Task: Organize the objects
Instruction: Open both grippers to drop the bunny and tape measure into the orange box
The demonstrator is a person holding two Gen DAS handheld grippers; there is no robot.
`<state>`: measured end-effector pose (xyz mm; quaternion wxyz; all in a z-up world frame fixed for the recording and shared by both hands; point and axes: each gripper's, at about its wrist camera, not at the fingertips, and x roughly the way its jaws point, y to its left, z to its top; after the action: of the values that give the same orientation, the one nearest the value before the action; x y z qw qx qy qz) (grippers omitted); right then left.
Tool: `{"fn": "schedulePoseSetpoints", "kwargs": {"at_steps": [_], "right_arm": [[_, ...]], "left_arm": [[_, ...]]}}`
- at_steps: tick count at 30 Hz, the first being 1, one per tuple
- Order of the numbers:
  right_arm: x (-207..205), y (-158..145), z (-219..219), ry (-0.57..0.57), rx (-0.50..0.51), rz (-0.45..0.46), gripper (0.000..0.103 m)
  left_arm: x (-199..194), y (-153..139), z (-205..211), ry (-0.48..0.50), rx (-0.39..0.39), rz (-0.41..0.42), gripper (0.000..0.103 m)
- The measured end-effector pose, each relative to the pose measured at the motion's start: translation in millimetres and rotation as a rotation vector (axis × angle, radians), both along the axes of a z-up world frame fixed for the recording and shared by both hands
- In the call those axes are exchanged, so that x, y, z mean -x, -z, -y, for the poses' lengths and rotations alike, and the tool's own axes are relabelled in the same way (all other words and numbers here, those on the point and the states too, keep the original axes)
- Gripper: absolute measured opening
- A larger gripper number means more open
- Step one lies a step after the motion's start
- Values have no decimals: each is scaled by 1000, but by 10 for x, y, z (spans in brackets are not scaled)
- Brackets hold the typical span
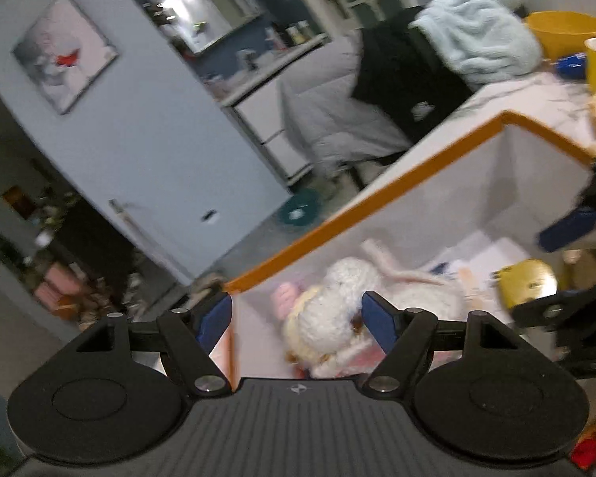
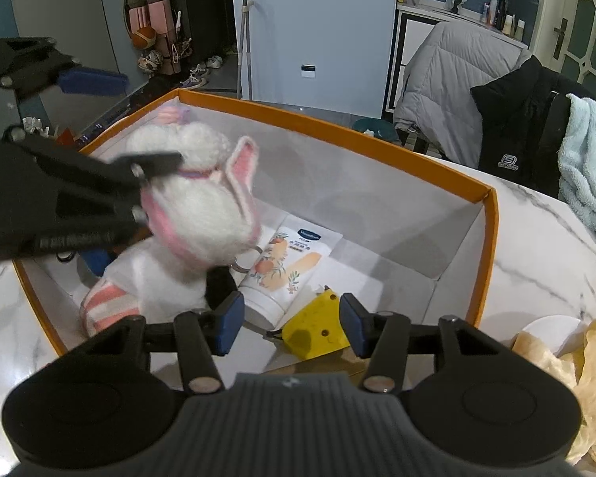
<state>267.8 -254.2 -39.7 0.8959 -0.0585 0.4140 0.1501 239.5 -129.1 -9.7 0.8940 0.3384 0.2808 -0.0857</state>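
1. Left wrist view: your left gripper has its blue-padded jaws spread wide apart and grips nothing. It sits above the orange-rimmed white cardboard box. The white plush rabbit toy with pink striped legs lies in the box just beyond the pads; motion blur hides whether a pad touches it.
2. Same view only: the yellow plastic tape measure shows at right inside the box, partly behind your right gripper, whose one blue pad enters from the right edge. A yellow bucket and a pale blue fleece towel sit further back.
3. Right wrist view: your right gripper is also apart, empty, at the near wall of the box. The tape measure lies between and just past its pads.
4. This view only: a white lotion tube with peach print lies flat on the box floor beside the rabbit, whose head is upright, and your left gripper straddles that head, jaws apart. Crumpled yellow-beige cloth rests on the marble table.
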Motion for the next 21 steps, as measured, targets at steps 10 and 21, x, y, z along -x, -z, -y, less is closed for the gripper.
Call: {"fn": "schedulePoseSetpoints", "kwargs": {"at_steps": [10,21], "right_arm": [[9,2,11,-3,-12,1,55],[35,0,10,-7,-17,11,55]], "left_arm": [[62,-258,-276,-88,152,157,85],[788,-269,-912,-3,344,128,88]]}}
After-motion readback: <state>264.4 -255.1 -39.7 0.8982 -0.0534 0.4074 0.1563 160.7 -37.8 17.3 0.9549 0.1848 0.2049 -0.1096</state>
